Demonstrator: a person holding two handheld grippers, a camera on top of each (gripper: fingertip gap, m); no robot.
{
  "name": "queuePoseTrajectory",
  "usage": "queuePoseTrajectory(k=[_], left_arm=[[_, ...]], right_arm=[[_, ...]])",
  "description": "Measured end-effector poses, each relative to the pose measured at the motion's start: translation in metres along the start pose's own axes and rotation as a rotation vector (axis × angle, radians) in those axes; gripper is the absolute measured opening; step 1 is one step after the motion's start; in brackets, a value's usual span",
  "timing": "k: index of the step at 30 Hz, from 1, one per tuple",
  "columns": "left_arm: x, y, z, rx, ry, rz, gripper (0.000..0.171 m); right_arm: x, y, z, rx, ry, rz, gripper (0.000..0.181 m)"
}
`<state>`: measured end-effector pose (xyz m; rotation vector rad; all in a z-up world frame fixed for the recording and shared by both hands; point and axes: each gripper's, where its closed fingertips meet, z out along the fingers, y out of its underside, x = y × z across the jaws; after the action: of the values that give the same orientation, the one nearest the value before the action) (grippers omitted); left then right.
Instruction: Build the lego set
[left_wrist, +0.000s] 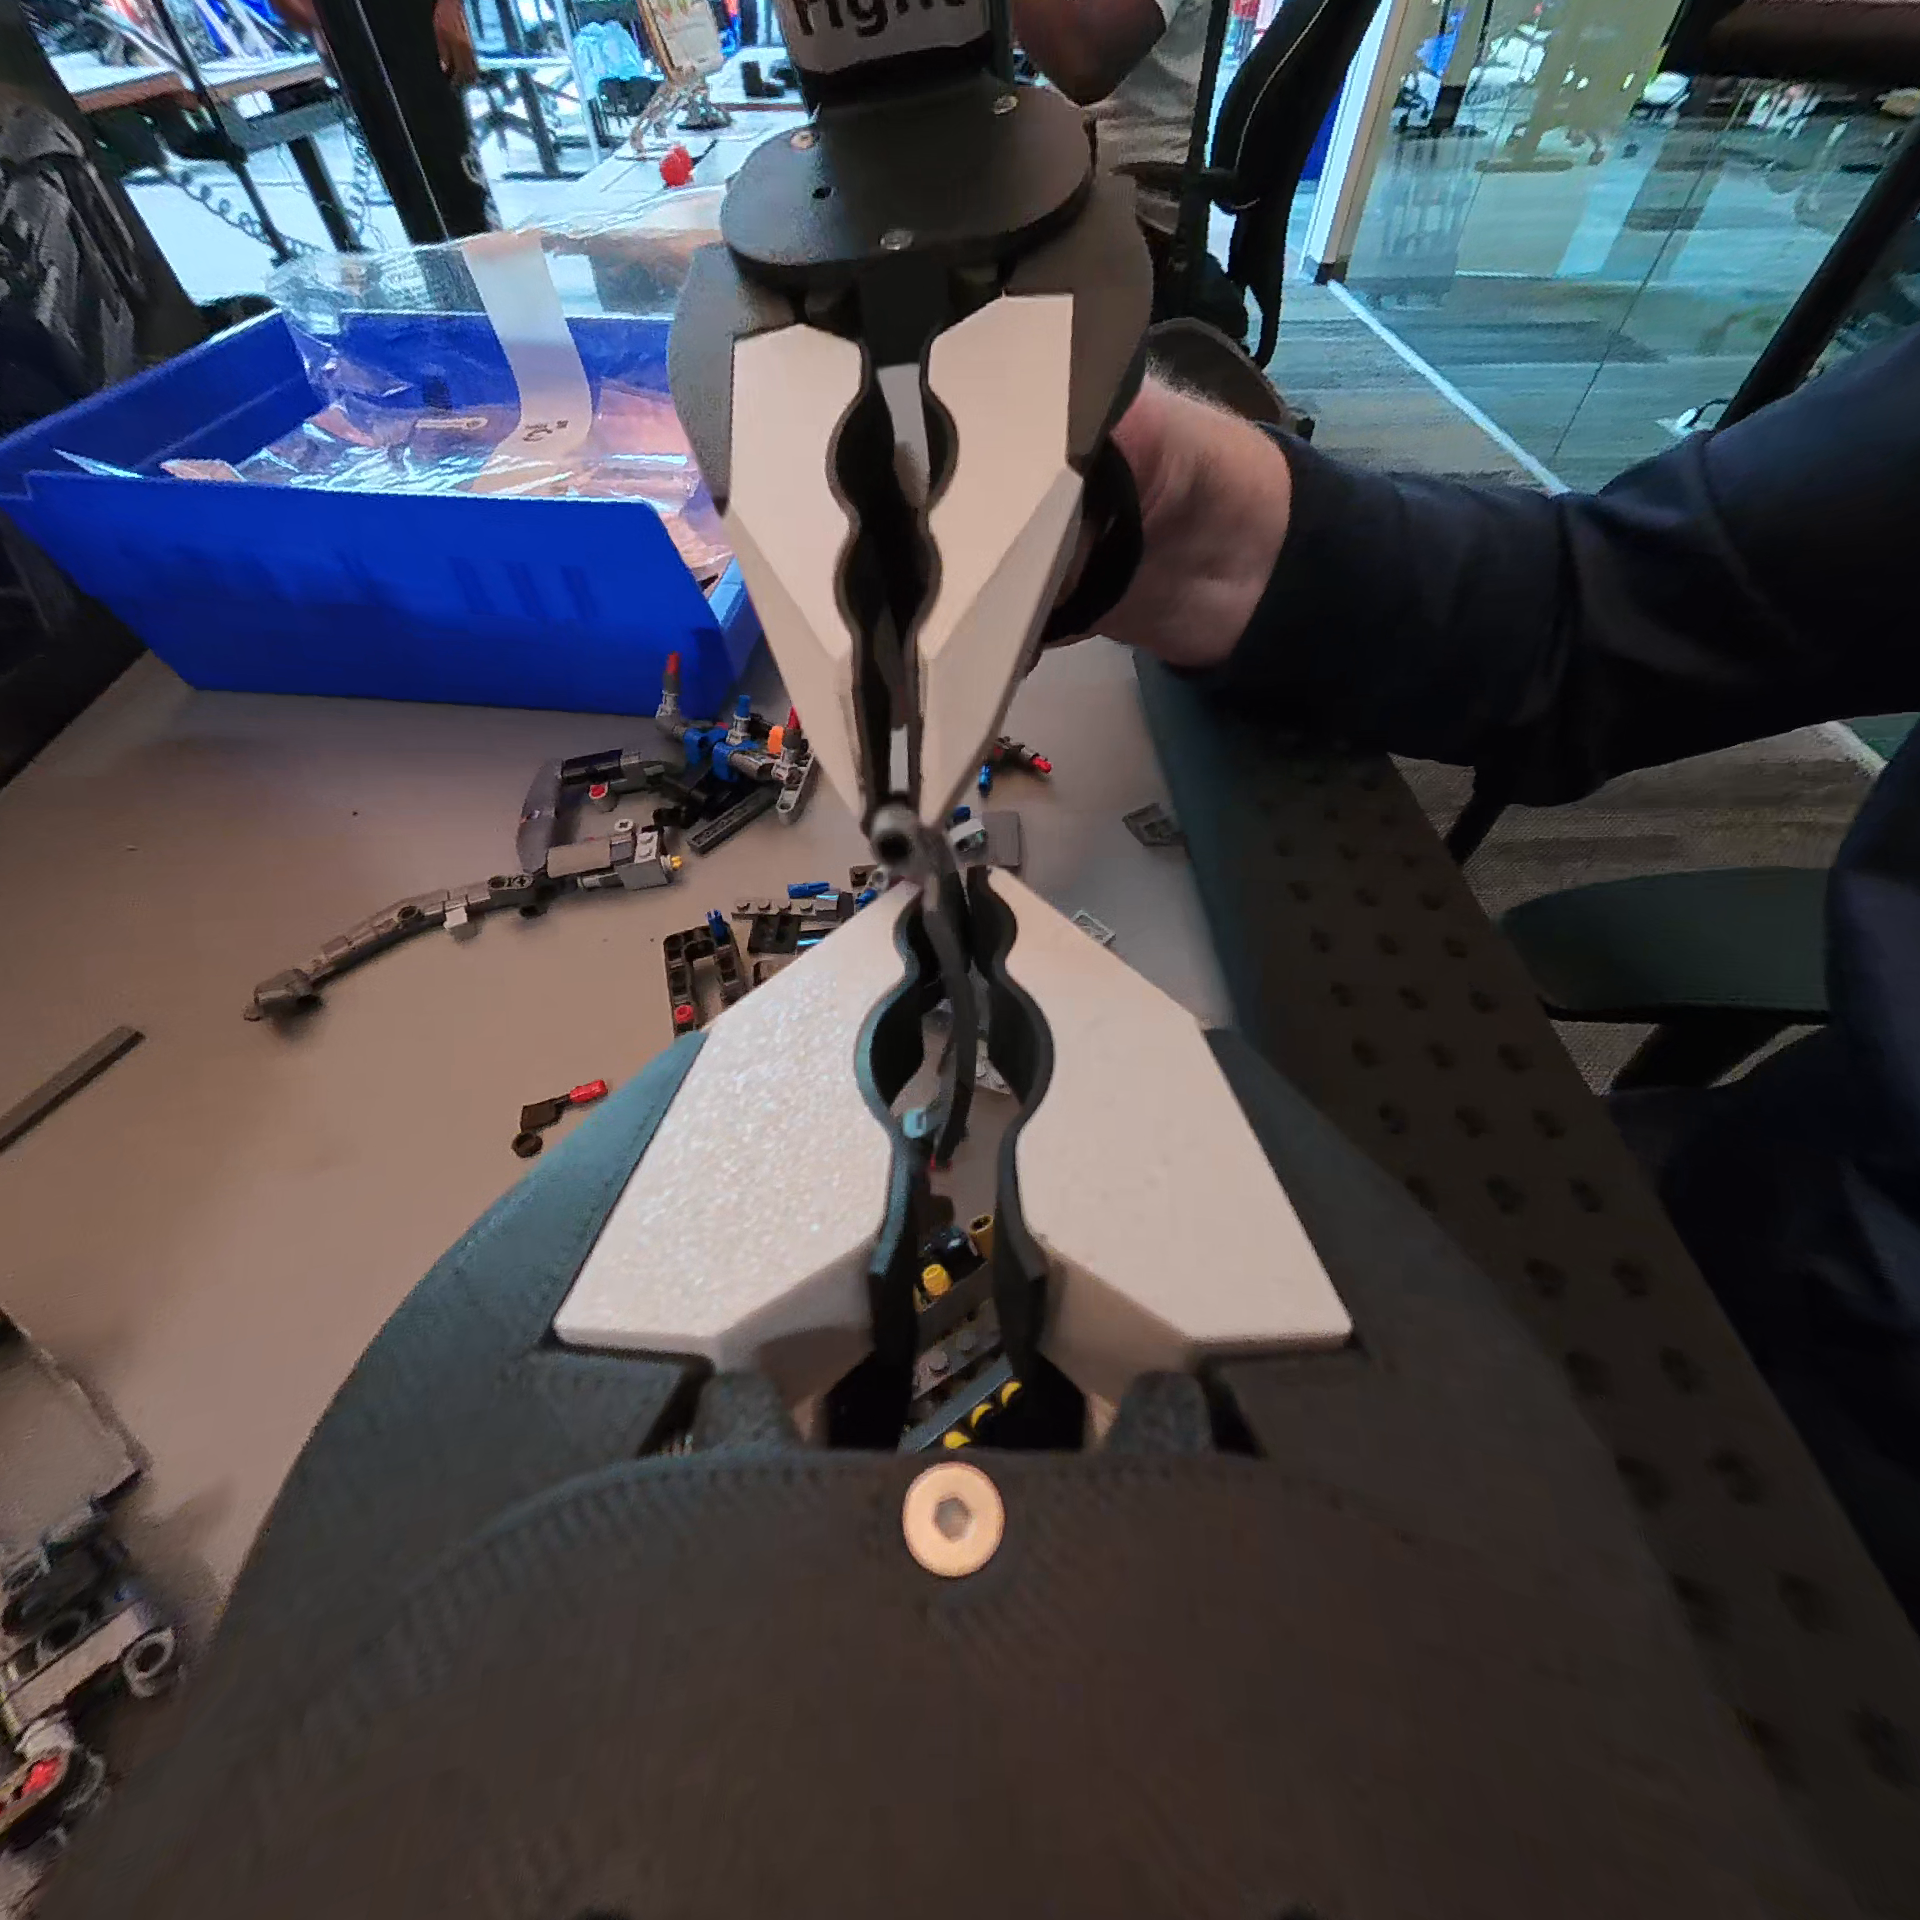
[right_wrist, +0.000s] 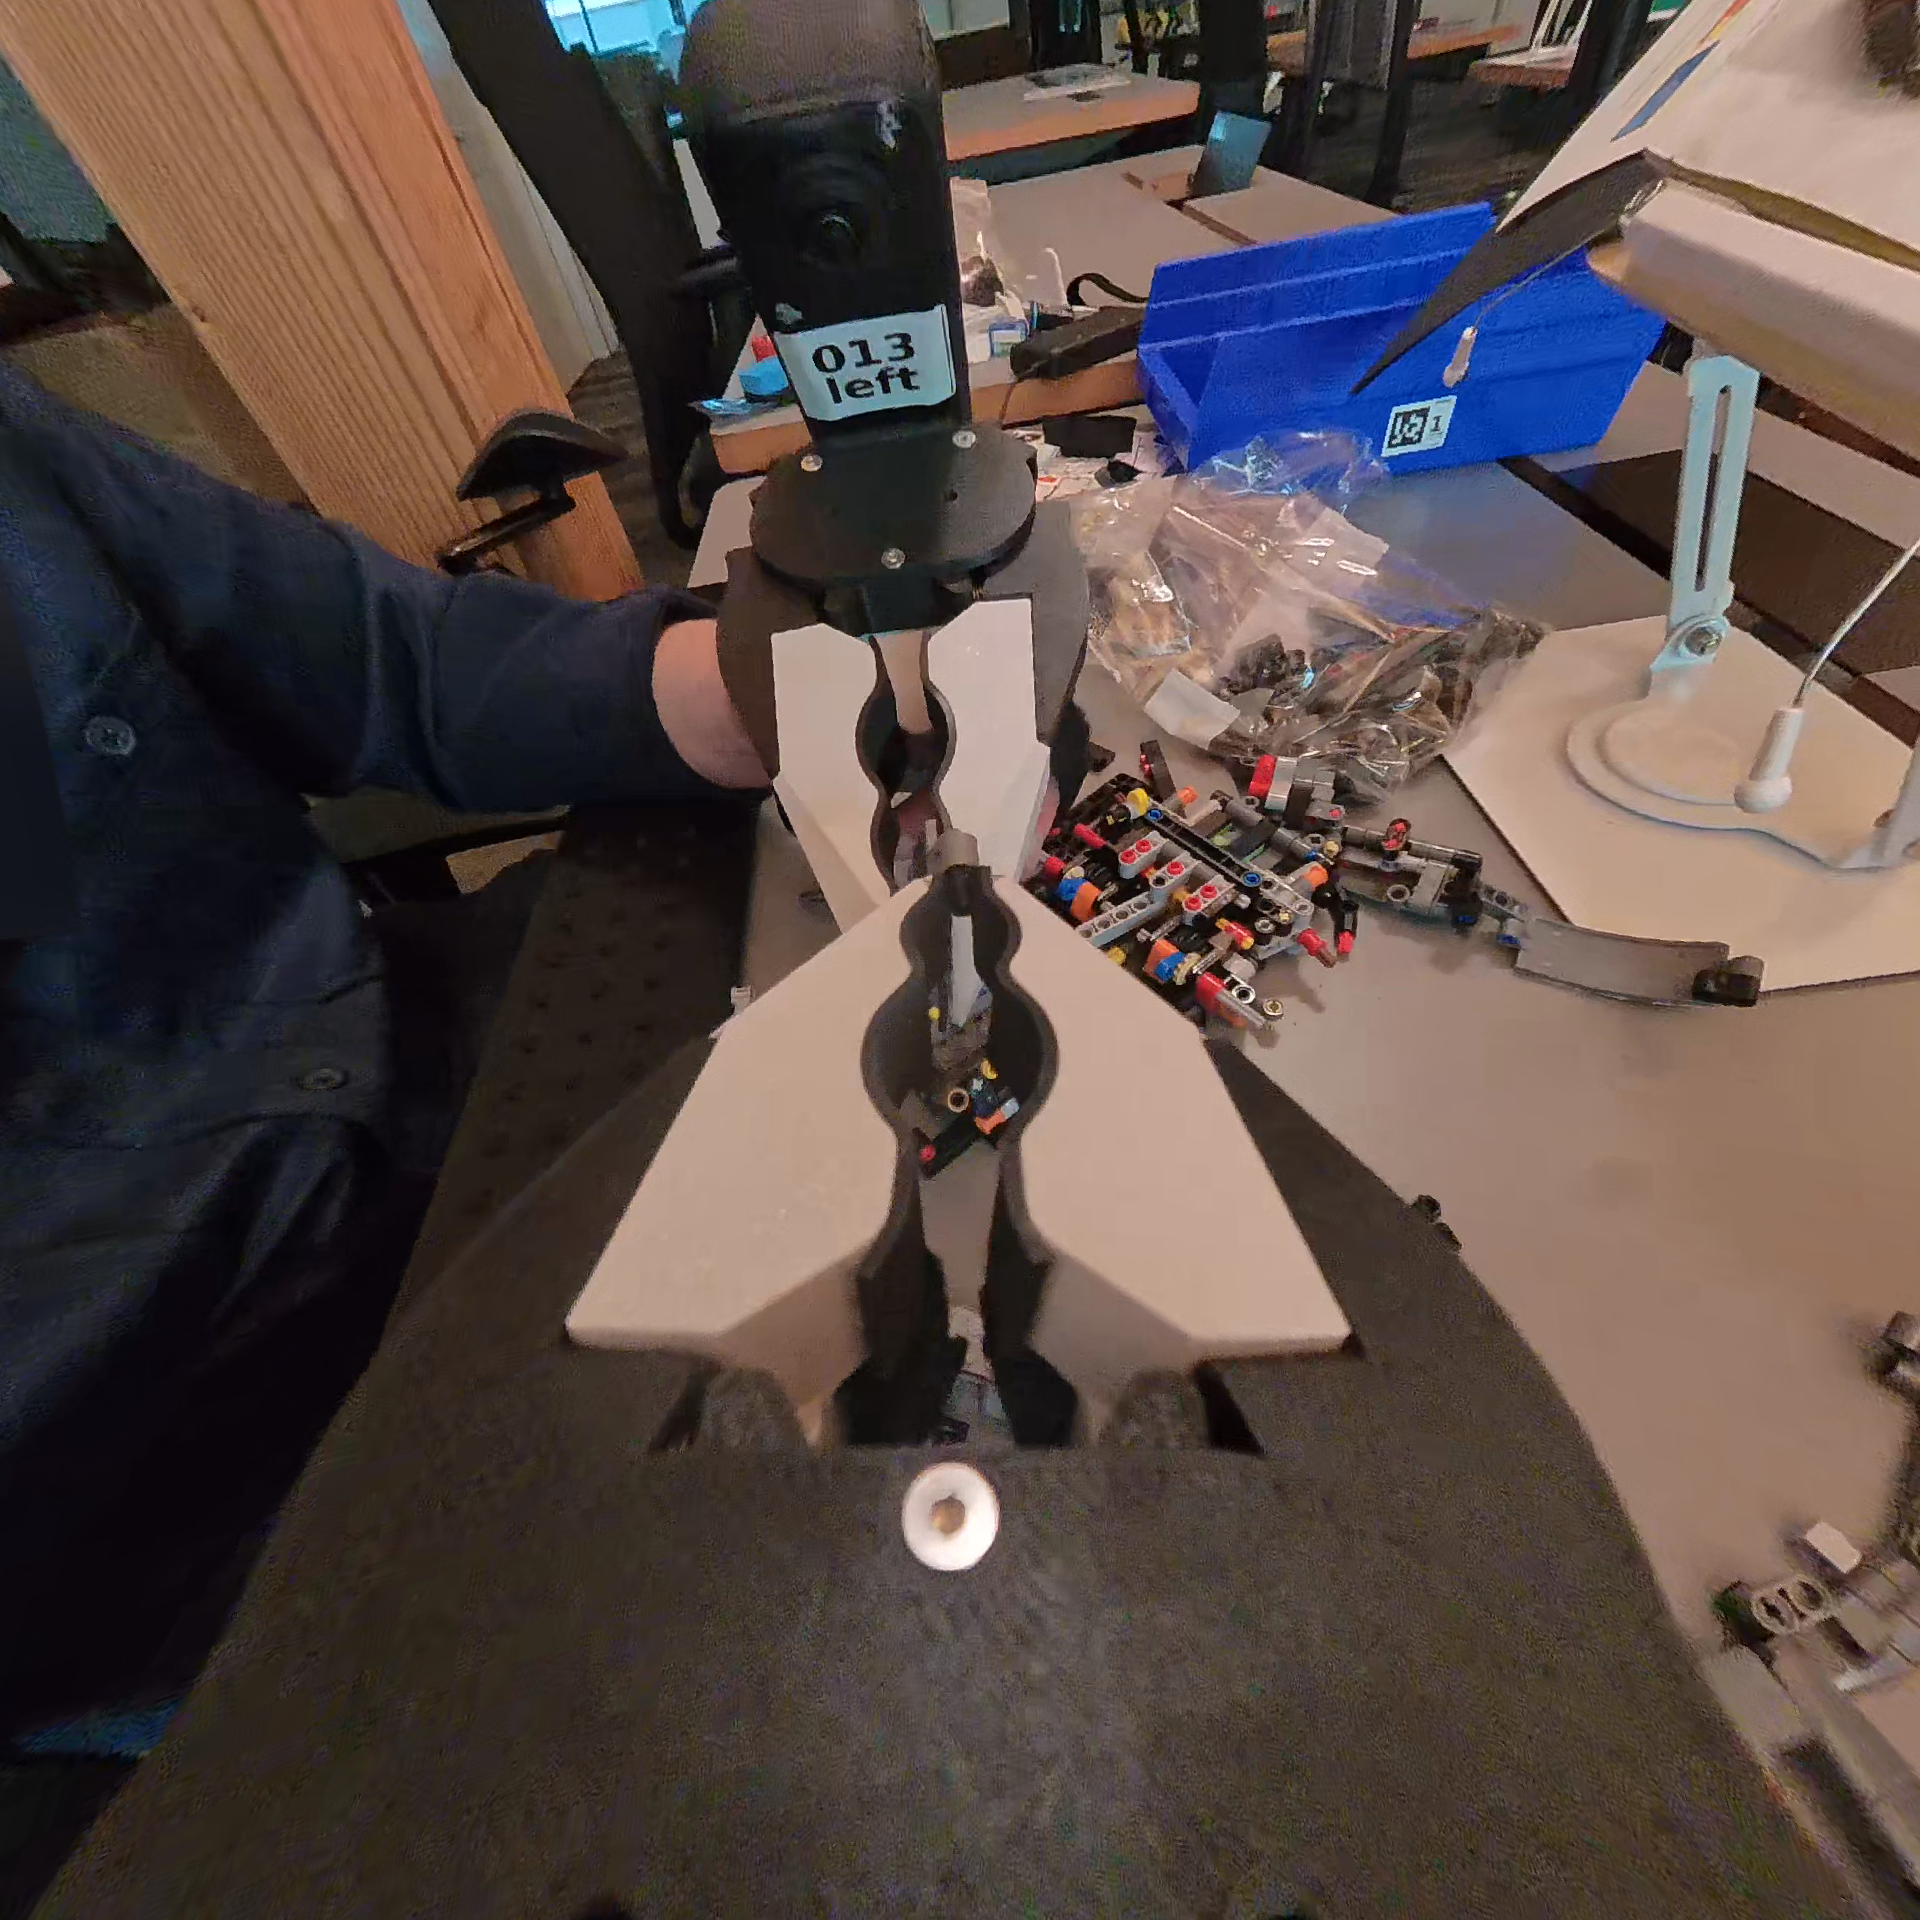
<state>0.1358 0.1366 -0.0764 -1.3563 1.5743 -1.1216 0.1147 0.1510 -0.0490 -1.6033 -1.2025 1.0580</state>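
My two grippers meet tip to tip above the grey table (left_wrist: 312, 1143). My left gripper (left_wrist: 940, 894) is shut on a thin black lego piece (left_wrist: 951, 997) that runs back between its white fingers. My right gripper (left_wrist: 899, 821) comes down from above and is shut on a small grey round connector (left_wrist: 891, 831), which touches the black piece's end. In the right wrist view my right gripper (right_wrist: 956, 883) holds the grey connector (right_wrist: 956, 847), with my left gripper (right_wrist: 925, 862) opposite. A colourful lego assembly (right_wrist: 1174, 883) lies on the table to the right.
A blue bin (left_wrist: 364, 582) with plastic bags stands at the back left. A grey curved sub-assembly (left_wrist: 582, 831) and loose parts lie before it. A clear bag of parts (right_wrist: 1299, 644), a second blue bin (right_wrist: 1351, 343) and a white stand (right_wrist: 1704, 727) are at the right.
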Motion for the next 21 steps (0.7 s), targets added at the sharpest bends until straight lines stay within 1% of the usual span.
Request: queuePoseTrajectory(k=[3, 6, 12, 14, 18, 19, 20, 21], left_arm=[[0.0, 0.003, 0.0, -0.039, -0.031, 0.041, 0.0], [0.0, 0.002, -0.004, -0.059, -0.068, 0.077, 0.0], [0.003, -0.017, -0.014, 0.011, -0.101, 0.067, 0.0], [0.0, -0.018, -0.014, 0.036, -0.096, 0.025, 0.0], [-0.002, -0.023, -0.016, 0.058, -0.114, 0.009, 0.0], [-0.005, -0.03, -0.022, 0.105, -0.126, -0.012, 0.0], [-0.012, -0.052, -0.045, 0.25, -0.132, -0.073, 0.0], [-0.024, -0.069, -0.076, 0.365, -0.171, -0.112, 0.0]], right_arm=[[-0.005, 0.005, 0.004, -0.042, 0.0, -0.045, 0.0], [-0.008, 0.004, 0.003, -0.039, -0.005, -0.072, 0.0], [-0.011, -0.01, -0.001, 0.044, -0.016, -0.072, 0.001], [-0.011, -0.014, -0.003, 0.078, -0.011, -0.059, 0.0], [-0.008, -0.018, -0.003, 0.116, 0.001, -0.038, 0.0], [-0.006, -0.016, -0.003, 0.117, 0.015, -0.041, 0.0], [0.0, -0.006, -0.005, 0.067, 0.054, -0.047, 0.0], [0.01, 0.01, -0.005, -0.018, 0.119, -0.049, 0.0]])
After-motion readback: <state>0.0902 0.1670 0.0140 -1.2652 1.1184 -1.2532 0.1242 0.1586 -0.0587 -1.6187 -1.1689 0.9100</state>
